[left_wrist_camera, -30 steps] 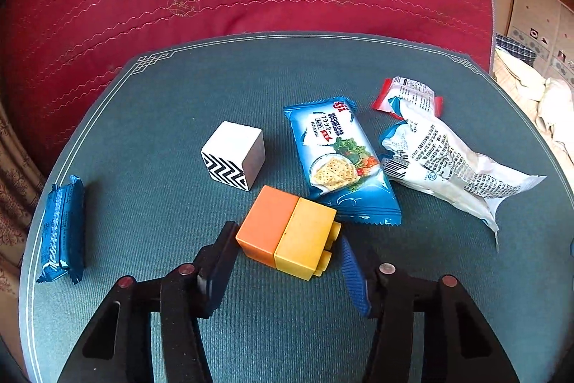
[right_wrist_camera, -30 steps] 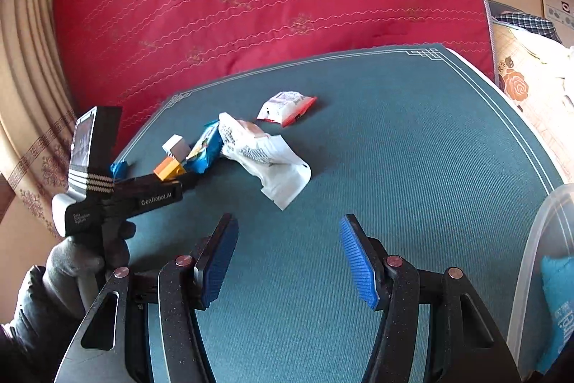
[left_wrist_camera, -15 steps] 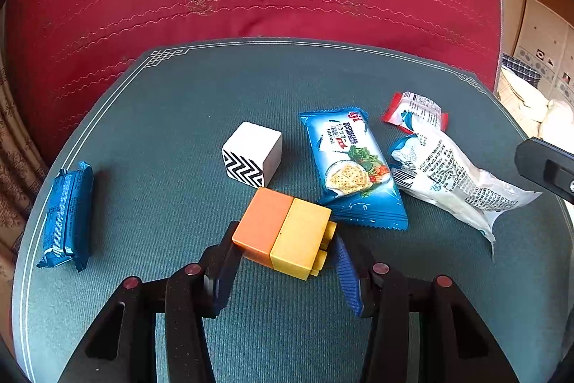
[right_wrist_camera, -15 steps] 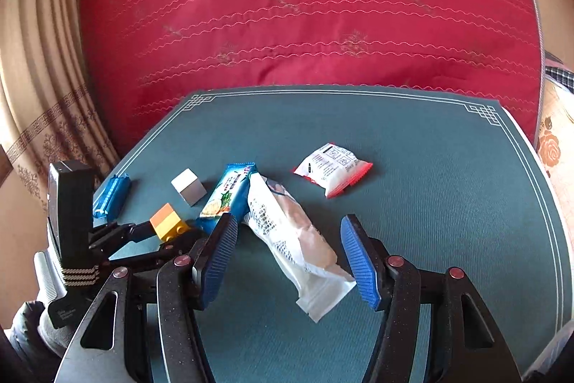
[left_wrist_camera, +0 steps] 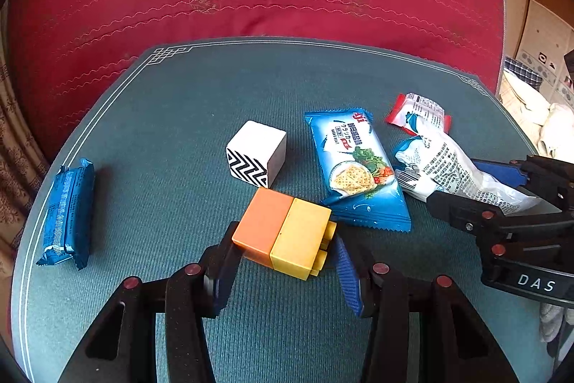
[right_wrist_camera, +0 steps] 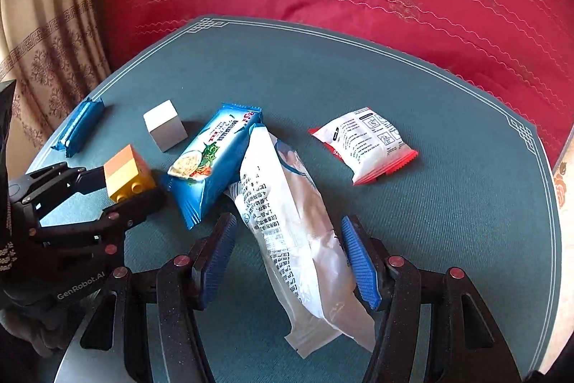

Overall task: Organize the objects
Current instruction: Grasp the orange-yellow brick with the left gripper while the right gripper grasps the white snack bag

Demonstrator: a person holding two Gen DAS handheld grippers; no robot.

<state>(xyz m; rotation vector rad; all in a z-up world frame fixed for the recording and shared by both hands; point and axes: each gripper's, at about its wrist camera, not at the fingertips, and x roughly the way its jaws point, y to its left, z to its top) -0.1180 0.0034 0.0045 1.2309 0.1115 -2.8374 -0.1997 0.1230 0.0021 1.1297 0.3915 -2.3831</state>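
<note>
On the teal tabletop [left_wrist_camera: 201, 103], the left tongs [left_wrist_camera: 283, 261] pinch the orange-and-yellow block [left_wrist_camera: 287, 232], with the zigzag cube [left_wrist_camera: 256, 153] just beyond and a blue wafer pack [left_wrist_camera: 68, 210] far left. The right tongs [right_wrist_camera: 287, 261] stand narrowly apart astride the white bag [right_wrist_camera: 290, 232], its pads seemingly clear of it; the bag overlaps the blue cracker packet [right_wrist_camera: 211, 160], and the red-edged sachet [right_wrist_camera: 366, 146] lies to the right.

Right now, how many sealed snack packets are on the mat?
4. A dark blue packet at the left edge; a cracker packet mid-mat; a white packet between the right jaws, overlapping it; a red-edged packet behind. None looks hidden.
</note>
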